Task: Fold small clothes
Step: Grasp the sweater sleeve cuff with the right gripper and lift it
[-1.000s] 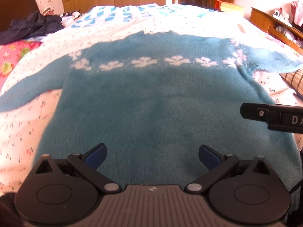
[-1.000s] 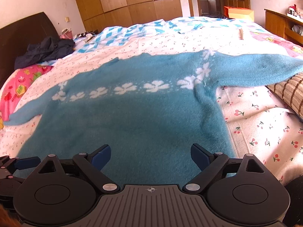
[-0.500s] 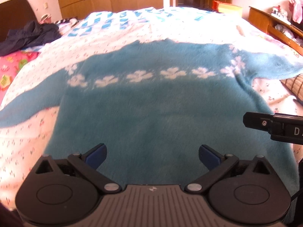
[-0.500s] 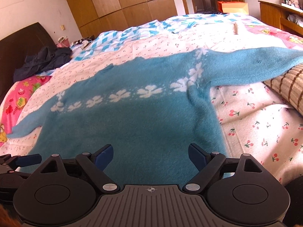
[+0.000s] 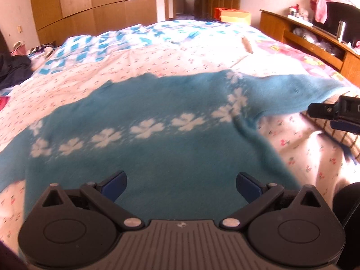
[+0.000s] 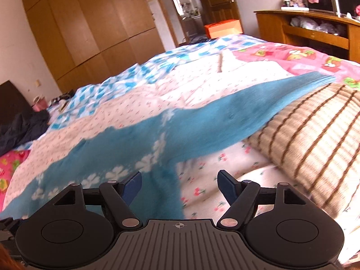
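A blue sweater [image 5: 157, 148] with a band of white flowers lies spread flat on the bed. Its right sleeve [image 6: 236, 114] stretches out over a striped pillow. My left gripper [image 5: 181, 185] hovers open above the sweater's lower body, nothing between its fingers. My right gripper [image 6: 178, 186] hangs over the sweater's right side edge below the armpit. Its jaws are closing, still wide apart, and they pinch nothing. The right gripper's fingers [image 5: 333, 112] show at the right edge of the left wrist view, near the sleeve.
A beige striped pillow [image 6: 315, 139] lies right of the sweater. The cherry-print sheet [image 5: 139, 67] and a blue-white quilt [image 5: 117, 42] cover the bed. Dark clothes [image 6: 20, 128] lie at the far left. A wooden shelf unit [image 5: 315, 42] stands on the right, wardrobes [image 6: 90, 29] behind.
Both grippers have moved to the right across the sweater and risen a little. The right one has rolled, now faces the sleeve and pillow, and its jaws have narrowed.
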